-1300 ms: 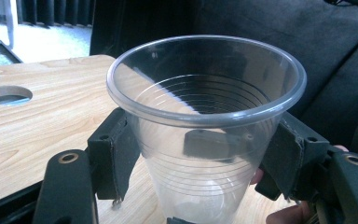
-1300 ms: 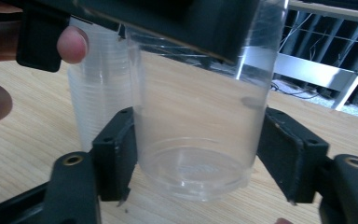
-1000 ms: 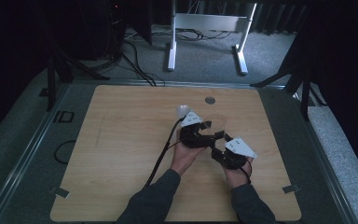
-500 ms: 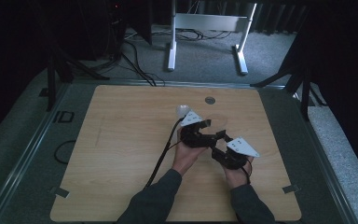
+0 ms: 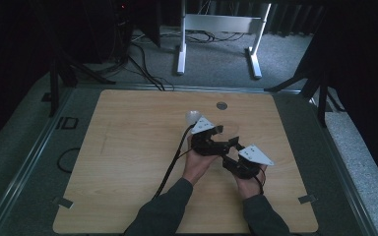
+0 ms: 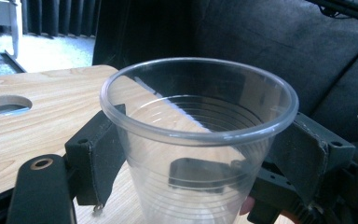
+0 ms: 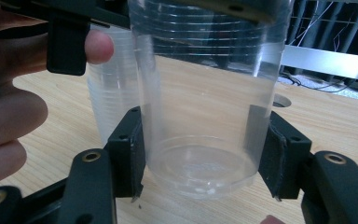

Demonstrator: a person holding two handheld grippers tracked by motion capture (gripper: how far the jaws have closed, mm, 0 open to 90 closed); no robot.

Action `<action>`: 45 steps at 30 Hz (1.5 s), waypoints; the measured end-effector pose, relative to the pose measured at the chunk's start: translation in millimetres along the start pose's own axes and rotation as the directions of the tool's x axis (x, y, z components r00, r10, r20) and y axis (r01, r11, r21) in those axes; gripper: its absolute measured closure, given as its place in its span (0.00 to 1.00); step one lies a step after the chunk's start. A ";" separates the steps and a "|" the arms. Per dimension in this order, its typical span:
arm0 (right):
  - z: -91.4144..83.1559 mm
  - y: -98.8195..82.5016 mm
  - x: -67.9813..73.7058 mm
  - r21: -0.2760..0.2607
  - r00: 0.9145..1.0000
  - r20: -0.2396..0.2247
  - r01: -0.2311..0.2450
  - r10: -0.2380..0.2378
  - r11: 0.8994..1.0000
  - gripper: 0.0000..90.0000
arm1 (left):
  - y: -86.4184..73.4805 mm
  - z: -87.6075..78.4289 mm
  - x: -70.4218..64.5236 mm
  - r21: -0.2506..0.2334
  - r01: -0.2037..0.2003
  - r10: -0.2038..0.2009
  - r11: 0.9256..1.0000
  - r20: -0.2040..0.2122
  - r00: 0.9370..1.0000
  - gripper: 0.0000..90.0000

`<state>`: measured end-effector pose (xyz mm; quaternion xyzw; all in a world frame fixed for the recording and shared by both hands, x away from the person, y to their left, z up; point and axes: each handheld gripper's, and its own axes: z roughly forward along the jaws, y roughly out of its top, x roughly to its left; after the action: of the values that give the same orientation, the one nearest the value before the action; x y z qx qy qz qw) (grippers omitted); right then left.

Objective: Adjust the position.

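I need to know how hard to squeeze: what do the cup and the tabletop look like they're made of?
Cup: thin clear plastic, glossy, ribbed wall and rolled rim; the jaws and table show through it. Tabletop: pale wood-grain board, matte; possibly laminate.

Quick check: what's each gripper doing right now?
Left gripper: fingers just opened, standing around the clear plastic cup; grip cannot be told.
Right gripper: shut on the clear plastic cup's base.
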<state>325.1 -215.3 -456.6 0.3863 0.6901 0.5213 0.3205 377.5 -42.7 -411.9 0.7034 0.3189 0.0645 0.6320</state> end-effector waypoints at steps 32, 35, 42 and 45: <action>2.0 -1.9 -1.1 0.021 1.000 0.006 0.006 -0.006 1.000 0.34 | -0.7 -3.4 -3.6 -0.007 -0.054 0.053 0.999 -0.027 0.998 0.32; 1.9 -2.2 -2.1 0.025 1.000 0.014 0.005 -0.005 1.000 0.32 | -0.5 -3.7 -3.7 -0.008 -0.059 0.059 0.998 -0.035 0.998 0.32; -1.1 -3.2 -4.4 0.024 1.000 0.025 0.002 -0.003 1.000 0.28 | 0.1 -5.2 -4.0 -0.012 -0.092 0.091 0.996 -0.071 0.993 0.32; -3.4 -4.0 -5.6 0.023 1.000 0.028 0.002 -0.003 1.000 0.28 | 0.3 -5.0 -3.8 -0.013 -0.100 0.099 0.995 -0.087 0.991 0.32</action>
<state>324.3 -222.4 -459.4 0.3964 0.6921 0.5074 0.3261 372.1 -40.5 -409.5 0.7095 0.3098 0.1290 0.6197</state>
